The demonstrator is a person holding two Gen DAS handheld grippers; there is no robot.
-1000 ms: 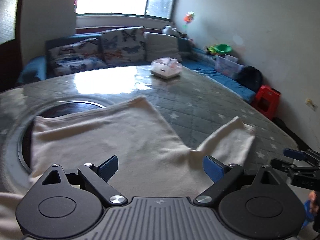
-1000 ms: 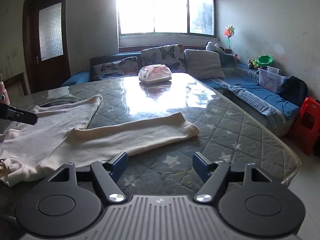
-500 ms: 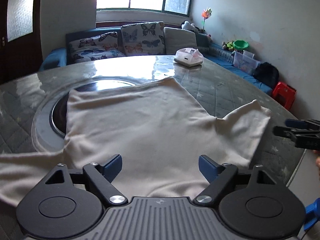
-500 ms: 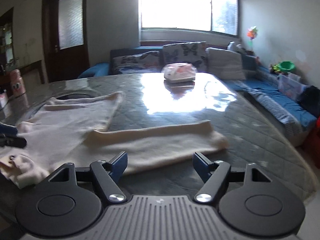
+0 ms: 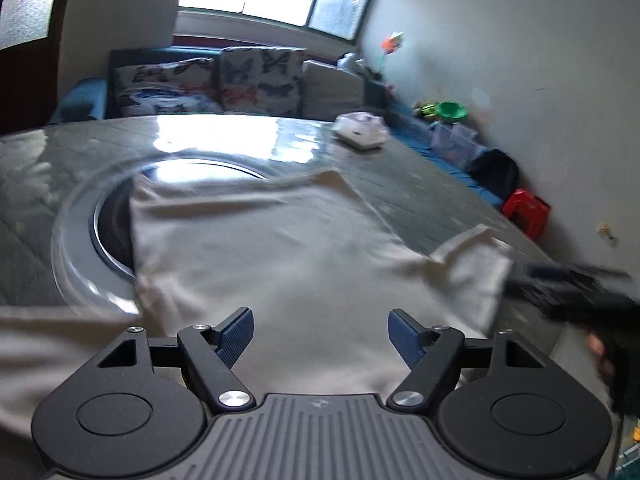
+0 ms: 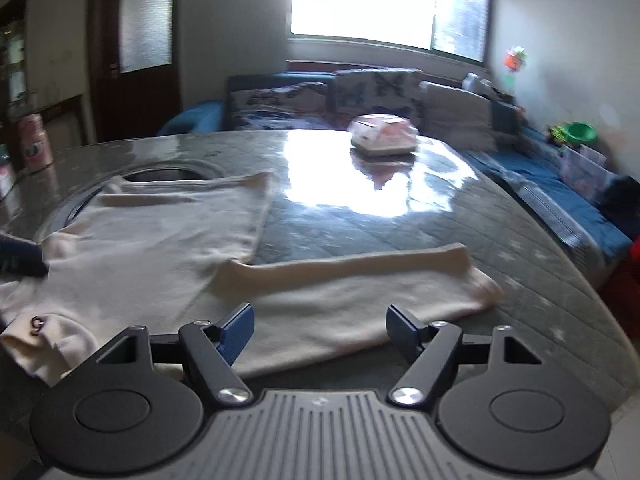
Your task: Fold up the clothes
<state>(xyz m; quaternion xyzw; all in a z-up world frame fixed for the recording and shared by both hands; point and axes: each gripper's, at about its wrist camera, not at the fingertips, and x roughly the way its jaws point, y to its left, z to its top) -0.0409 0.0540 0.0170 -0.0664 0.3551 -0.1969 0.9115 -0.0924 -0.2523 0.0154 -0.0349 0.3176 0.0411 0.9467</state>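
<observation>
One cream garment [image 6: 168, 248], glossy quilted table [image 6: 400, 216], sofa [image 6: 304, 96]

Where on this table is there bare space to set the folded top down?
The widest bare patch of table lies between the cream top's body, its outstretched sleeve and the tissue pack. The far edge left of the pack looks free too. The near left side is crowded: the top covers it, partly over the round inset.

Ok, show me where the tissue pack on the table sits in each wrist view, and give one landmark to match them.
Left wrist view: the tissue pack sits right of centre, far across the table.
Right wrist view: the tissue pack sits just right of centre, on the table's glossy far part.
Shared landmark: the butterfly cushions on the sofa behind it.
</observation>
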